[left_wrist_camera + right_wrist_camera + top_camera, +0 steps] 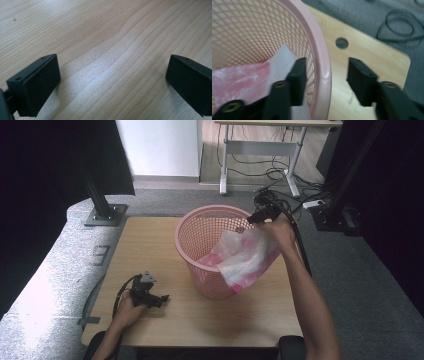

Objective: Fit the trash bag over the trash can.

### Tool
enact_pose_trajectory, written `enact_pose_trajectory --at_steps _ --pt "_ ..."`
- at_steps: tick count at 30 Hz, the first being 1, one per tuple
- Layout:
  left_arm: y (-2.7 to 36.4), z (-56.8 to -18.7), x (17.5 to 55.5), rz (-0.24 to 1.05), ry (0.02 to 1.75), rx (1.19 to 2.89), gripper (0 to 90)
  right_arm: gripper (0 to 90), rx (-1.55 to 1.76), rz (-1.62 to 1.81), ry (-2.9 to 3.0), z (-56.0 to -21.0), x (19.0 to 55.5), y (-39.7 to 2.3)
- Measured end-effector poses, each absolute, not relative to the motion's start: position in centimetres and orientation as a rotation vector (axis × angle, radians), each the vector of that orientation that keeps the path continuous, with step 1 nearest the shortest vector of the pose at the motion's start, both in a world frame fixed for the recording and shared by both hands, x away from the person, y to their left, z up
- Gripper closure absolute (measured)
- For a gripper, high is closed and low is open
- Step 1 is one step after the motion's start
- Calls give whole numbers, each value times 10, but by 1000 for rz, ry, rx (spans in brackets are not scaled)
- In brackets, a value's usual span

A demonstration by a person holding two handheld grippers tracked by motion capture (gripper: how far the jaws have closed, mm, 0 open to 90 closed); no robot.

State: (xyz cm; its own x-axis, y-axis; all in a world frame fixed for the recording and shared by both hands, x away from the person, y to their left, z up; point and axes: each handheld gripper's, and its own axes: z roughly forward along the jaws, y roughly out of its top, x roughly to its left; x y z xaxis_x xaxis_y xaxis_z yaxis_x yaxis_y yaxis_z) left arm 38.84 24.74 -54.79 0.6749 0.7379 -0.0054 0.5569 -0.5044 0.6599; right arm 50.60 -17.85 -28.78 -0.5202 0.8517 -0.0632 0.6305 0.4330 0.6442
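My left gripper (161, 298) rests wide apart on the pale wooden worktop (150, 245). My right gripper (325, 75) straddles the round pink mesh basket's (192, 237) rim, apart, beside the thin clear-pink plastic bag (245, 257). A nudge could tip it

Lab, desk (280, 124), floor cables (280, 172), rig stands (102, 207)

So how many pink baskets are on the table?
1. The round pink plastic mesh basket stands near the middle of the wooden table, with a clear plastic bag draped over its rim by the right gripper.
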Motion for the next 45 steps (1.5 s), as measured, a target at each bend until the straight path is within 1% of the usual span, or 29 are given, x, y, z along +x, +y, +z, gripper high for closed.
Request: enact_pose_trajectory --at_steps 1,4,5,7,8,9,10,11,13,14,15,17,18,19,21,22,23,24,25,28,31,33,34,37,43,44,45 --pt "247 -548 389 367 992 2247 0 393 1215 846 2321 -285 512 -176" --pt "247 -548 389 367 990 2248 0 393 1167 872 2332 -285 521 -170" --pt "247 -548 389 365 990 2247 0 396 1103 850 2364 -289 532 -159" --pt "247 -548 389 366 990 2248 0 410 1065 820 2387 -293 543 -147" --pt "247 -548 389 365 990 2248 0 445 1053 800 2405 -296 547 -141" --pt "247 -548 389 365 990 2247 0 445 1053 800 2405 -296 547 -141" --pt "247 -548 389 366 990 2248 0 500 1044 782 2426 -298 551 -135" --pt "247 -548 389 366 990 2248 0 593 1047 747 2442 -302 555 -128" --pt "247 -548 389 366 990 2249 0 591 1061 734 2429 -303 555 -127" --pt "247 -548 389 367 990 2249 0 614 1131 743 2419 -302 553 -130" --pt "247 -548 389 366 990 2249 0 614 1131 743 2419 -302 553 -130" --pt "247 -548 389 366 990 2248 0 657 1210 722 2415 -299 547 -137" --pt "247 -548 389 366 990 2248 0 714 1336 736 2387 -296 536 -147" --pt "247 -548 389 366 990 2248 0 714 1336 736 2387 -296 536 -147" --pt "247 -548 389 366 991 2248 0 736 1384 746 2371 -296 523 -156" --pt "247 -548 389 366 990 2248 0 704 1371 724 2354 -296 512 -161" --pt "247 -548 389 365 991 2248 0 704 1371 724 2354 -296 512 -161" --pt "247 -548 389 366 990 2248 0 541 1359 712 2343 -295 508 -165" --pt "247 -548 389 365 991 2246 0 541 1359 712 2343 -295 508 -165" --pt "247 -548 389 363 985 2250 0 409 1325 809 2343 -291 510 -169" --pt "247 -545 391 343 980 2286 0 377 1248 883 2353 -291 517 -167" --pt "247 -544 391 333 975 2298 0 364 1223 875 2356 -293 518 -164" --pt "248 -542 392 302 963 2313 0 352 1208 865 2361 -294 518 -162" --pt "250 -539 392 273 956 2312 0 328 1170 862 2377 -296 517 -160" --pt "255 -516 394 251 894 2331 0 282 1042 885 2402 -291 505 -155" --pt "256 -506 395 237 871 2348 0 289 1023 895 2412 -291 503 -155" --pt "256 -506 395 237 871 2348 0 289 1023 895 2412 -291 503 -155"
